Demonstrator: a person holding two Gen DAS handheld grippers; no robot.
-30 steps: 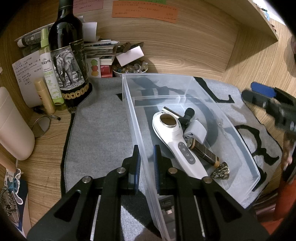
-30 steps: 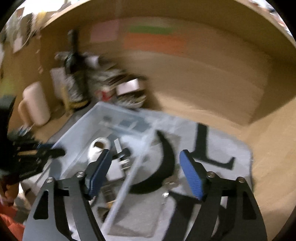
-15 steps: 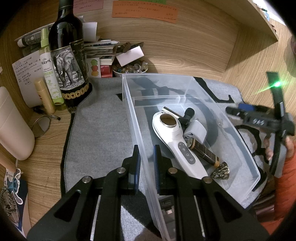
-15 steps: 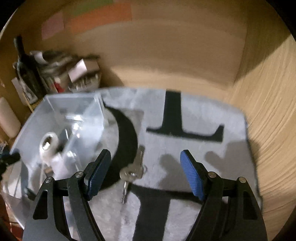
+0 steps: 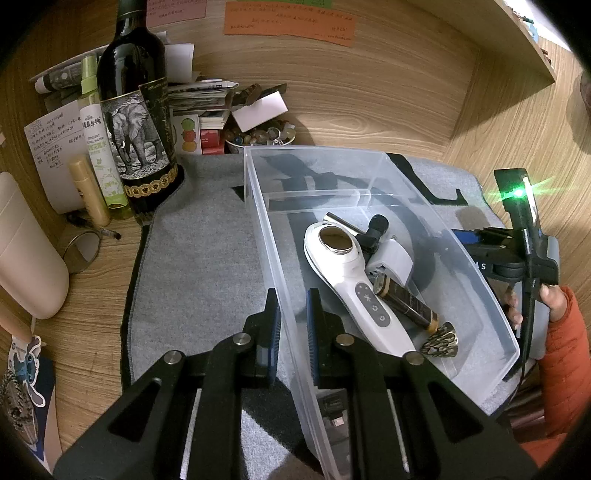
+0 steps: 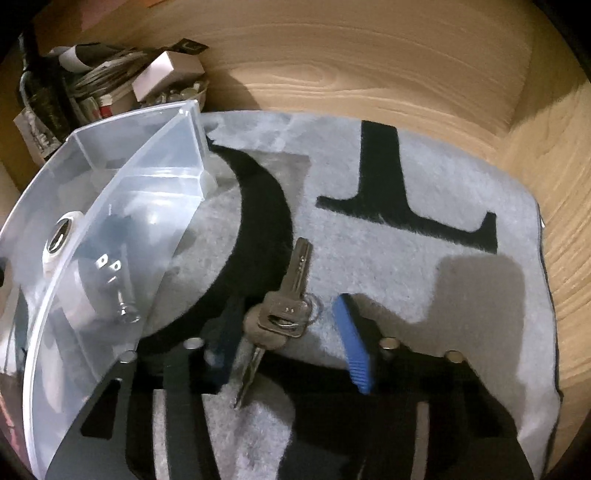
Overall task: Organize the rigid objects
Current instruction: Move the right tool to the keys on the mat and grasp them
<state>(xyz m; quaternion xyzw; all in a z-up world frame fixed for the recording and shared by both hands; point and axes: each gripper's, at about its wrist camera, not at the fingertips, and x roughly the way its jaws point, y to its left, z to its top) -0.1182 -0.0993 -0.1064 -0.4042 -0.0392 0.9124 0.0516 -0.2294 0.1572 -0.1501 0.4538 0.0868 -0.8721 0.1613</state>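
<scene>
Clamping the near wall of the clear bin (image 5: pixel 369 173), the left gripper (image 5: pixel 291 325) is holding it with jaws nearly together. The right gripper (image 6: pixel 291 339) has just been closing and is straddling two keys (image 6: pixel 284 306) on the grey mat (image 6: pixel 424 266) beside the bin, pads not yet pressing. Four things are lying inside the bin.

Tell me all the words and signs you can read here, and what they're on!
"S": white letter on the right gripper body; anything before it is hidden.
Snowflake and power signs: buttons on the white handheld device.
Green spray bottle: print too small to read.
Wine bottle: elephant picture; side lettering too small.
Orange note and white handwritten sheet: too small to read.
Keys: no readable marks.
</scene>
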